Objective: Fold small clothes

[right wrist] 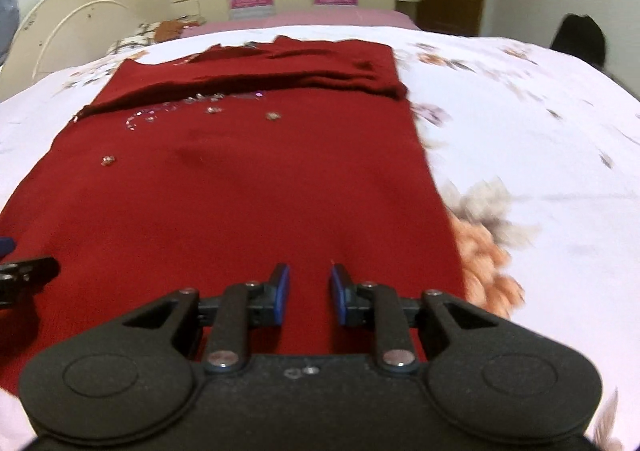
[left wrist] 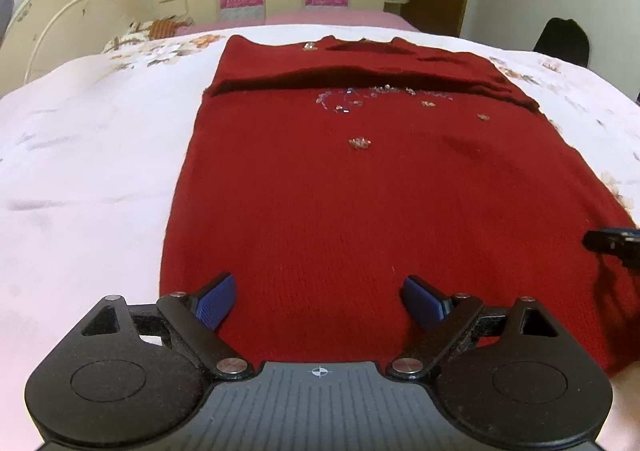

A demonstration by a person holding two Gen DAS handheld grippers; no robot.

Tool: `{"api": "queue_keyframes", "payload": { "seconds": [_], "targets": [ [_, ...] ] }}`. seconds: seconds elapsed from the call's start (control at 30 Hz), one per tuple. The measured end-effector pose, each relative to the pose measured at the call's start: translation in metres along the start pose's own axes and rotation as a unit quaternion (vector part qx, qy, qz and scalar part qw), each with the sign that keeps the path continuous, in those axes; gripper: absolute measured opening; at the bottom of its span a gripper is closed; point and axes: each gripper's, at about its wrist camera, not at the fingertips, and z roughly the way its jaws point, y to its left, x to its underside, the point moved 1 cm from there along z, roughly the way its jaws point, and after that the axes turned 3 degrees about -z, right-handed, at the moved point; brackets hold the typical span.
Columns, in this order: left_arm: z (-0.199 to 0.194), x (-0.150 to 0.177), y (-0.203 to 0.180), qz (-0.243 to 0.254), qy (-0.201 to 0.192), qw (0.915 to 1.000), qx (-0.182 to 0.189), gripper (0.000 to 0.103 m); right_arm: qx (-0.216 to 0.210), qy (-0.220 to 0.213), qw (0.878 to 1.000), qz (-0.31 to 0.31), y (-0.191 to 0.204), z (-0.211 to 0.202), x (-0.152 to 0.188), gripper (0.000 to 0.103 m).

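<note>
Left wrist view shows the left gripper at bottom centre, its blue pads spread wide with nothing between them, hanging over the near hem of the red sweater. That sweater lies flat on the pale floral bedspread, filling the middle of the frame; across its upper part the sleeves are folded over the chest, just above a scatter of beads. With the sleeves in, the body reads as a neat rectangle, which is likely why both tools sit at the bottom edge: my guess is that the next fold brings the hem up toward the collar. At the right edge of this view the tip of the right gripper pokes in over the cloth. Right wrist view has that gripper at bottom centre, jaws narrow but parted, red knit visible through the gap and no cloth pinched. It sits near the sweater's right edge, where the bedspread's orange flower shows. Each tool over its own side of the hem would let both corners rise together. The picture is blurred.
</note>
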Motion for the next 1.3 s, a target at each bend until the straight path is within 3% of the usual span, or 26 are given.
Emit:
{"api": "queue_keyframes", "payload": {
  "seconds": [0.07, 0.23, 0.43, 0.57, 1.13, 1.23, 1.3],
  "targets": [
    [-0.008, -0.001, -0.002, -0.011, -0.001, 0.9999, 0.012, 0.090, 0.008, 0.005, 1.000, 0.008, 0.004, -0.010, 0.003, 0.024],
    [-0.029, 0.005, -0.015, -0.005, -0.014, 0.9988, 0.046, 0.090, -0.021, -0.015, 1.000, 0.009, 0.035, -0.035, 0.008, 0.025],
    [-0.022, 0.020, -0.018, 0.002, 0.019, 0.9992, 0.035, 0.090, -0.029, -0.007, 1.000, -0.005, 0.063, -0.037, 0.018, 0.027],
    [-0.025, 0.032, -0.021, 0.037, 0.007, 0.9990, 0.025, 0.090, -0.011, 0.006, 1.000, -0.009, 0.061, -0.031, 0.029, 0.027],
    [-0.038, 0.039, -0.016, 0.028, 0.012, 0.9991, 0.028, 0.090, 0.013, 0.007, 1.000, 0.007, 0.048, -0.055, 0.055, 0.028],
    [-0.041, 0.039, -0.014, 0.021, 0.011, 0.9993, 0.028, 0.090, 0.012, 0.009, 1.000, 0.015, 0.047, -0.058, 0.052, 0.031],
    [-0.041, 0.037, -0.014, 0.019, 0.008, 0.9994, 0.028, 0.090, 0.008, 0.003, 1.000, 0.018, 0.048, -0.060, 0.049, 0.039]
  ]
}}
